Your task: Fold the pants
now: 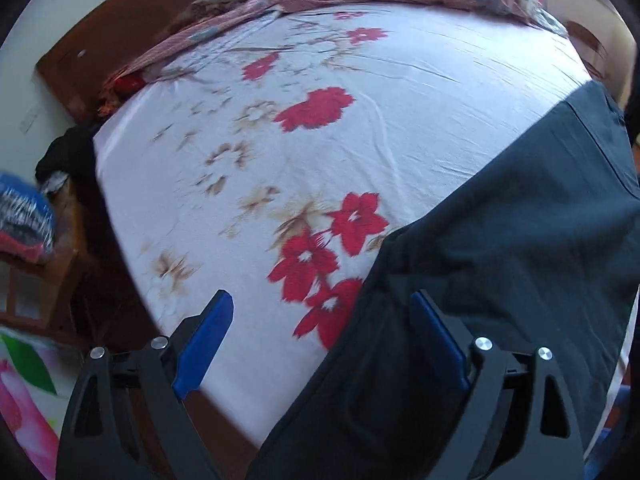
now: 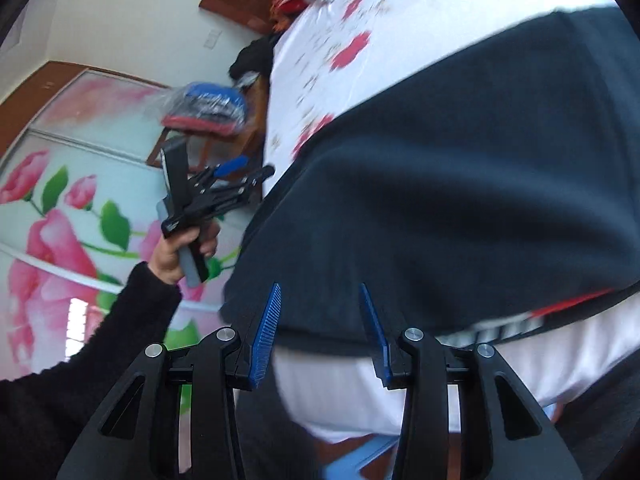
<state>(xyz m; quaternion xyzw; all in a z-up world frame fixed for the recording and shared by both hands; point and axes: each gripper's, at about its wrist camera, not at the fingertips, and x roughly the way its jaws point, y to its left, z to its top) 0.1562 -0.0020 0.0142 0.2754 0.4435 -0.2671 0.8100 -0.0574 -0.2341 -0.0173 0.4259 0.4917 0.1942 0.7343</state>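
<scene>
Couldn't make out any readable writing. Dark pants (image 1: pixel 500 240) lay spread across the floral bedsheet (image 1: pixel 280 140), reaching under both tongs. Left gripper (image 1: pixel 322 312) gaped wide, right gripper (image 2: pixel 320 304) open too, gripping nothing.

The dark navy cloth pants (image 1: pixel 500 248) are looking matt and soft, with faint creases. The white cotton-like bed sheet with red flowers (image 1: pixel 400 92) is showing fine wrinkles and a smooth, dull finish. The brown wooden headboard (image 1: pixel 120 28) is gleaming slightly, varnished. The left gripper (image 1: pixel 322 312) and right gripper (image 2: pixel 320 304) are showing matt black plastic frames, ribbed blue pads (image 2: pixel 266 336) and shiny metal pins.
</scene>
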